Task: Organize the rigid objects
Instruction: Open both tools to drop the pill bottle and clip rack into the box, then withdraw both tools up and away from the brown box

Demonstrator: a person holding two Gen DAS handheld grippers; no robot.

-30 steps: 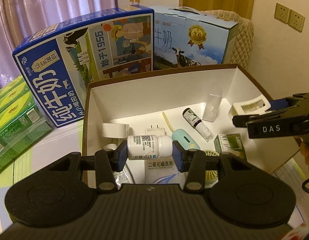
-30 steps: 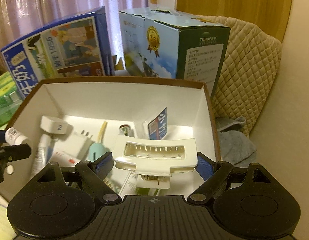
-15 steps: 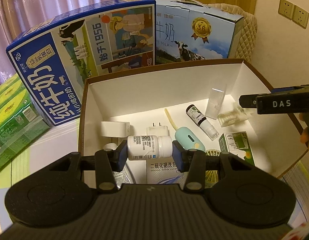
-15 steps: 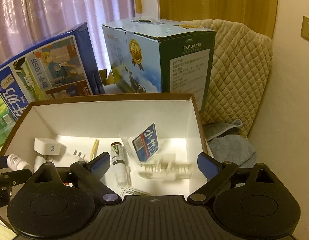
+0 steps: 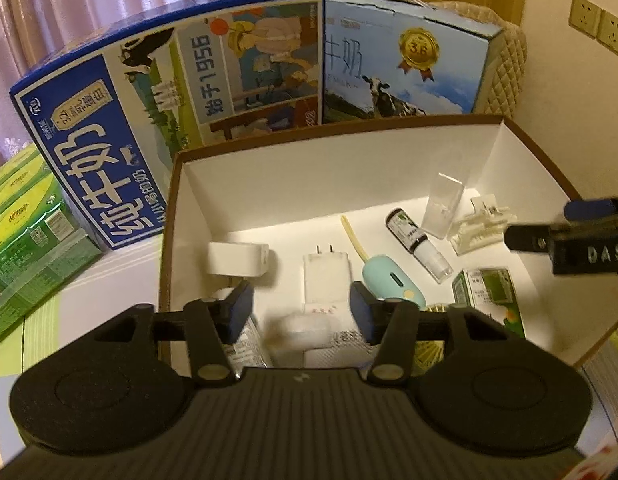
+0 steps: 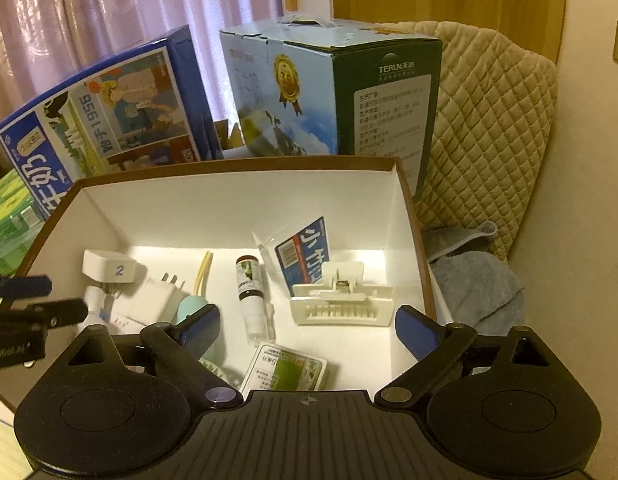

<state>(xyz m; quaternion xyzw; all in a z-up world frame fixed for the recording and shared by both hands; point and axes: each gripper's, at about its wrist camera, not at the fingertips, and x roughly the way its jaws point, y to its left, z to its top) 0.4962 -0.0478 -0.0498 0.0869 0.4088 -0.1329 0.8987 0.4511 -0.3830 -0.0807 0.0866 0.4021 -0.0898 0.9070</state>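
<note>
The brown-rimmed white box (image 5: 329, 136) holds several small items. My left gripper (image 5: 301, 312) hovers over its near left part. Its jaws are opening, and a white pill bottle (image 5: 301, 332) shows as a blur between and below the pads, free of them. My right gripper (image 6: 309, 330) stands open over the box's right part, nothing between its fingers. Just beyond it the white slotted clip holder (image 6: 341, 300) lies on the box floor. The right gripper's fingers (image 5: 549, 236) reach in from the right edge of the left wrist view.
In the box lie a white adapter (image 6: 109, 268), a plug charger (image 5: 327, 272), a mint gadget (image 5: 389, 276), a dark dropper bottle (image 6: 251, 280), a clear packet (image 6: 305, 252) and a green carton (image 6: 285, 372). Milk cartons (image 5: 169, 120) stand behind; a quilted chair (image 6: 489, 128) stands to the right.
The right gripper let the white clip holder drop onto the box floor and stays wide. The left jaws have spread, and the pill bottle they held has slipped down, blurred.
</note>
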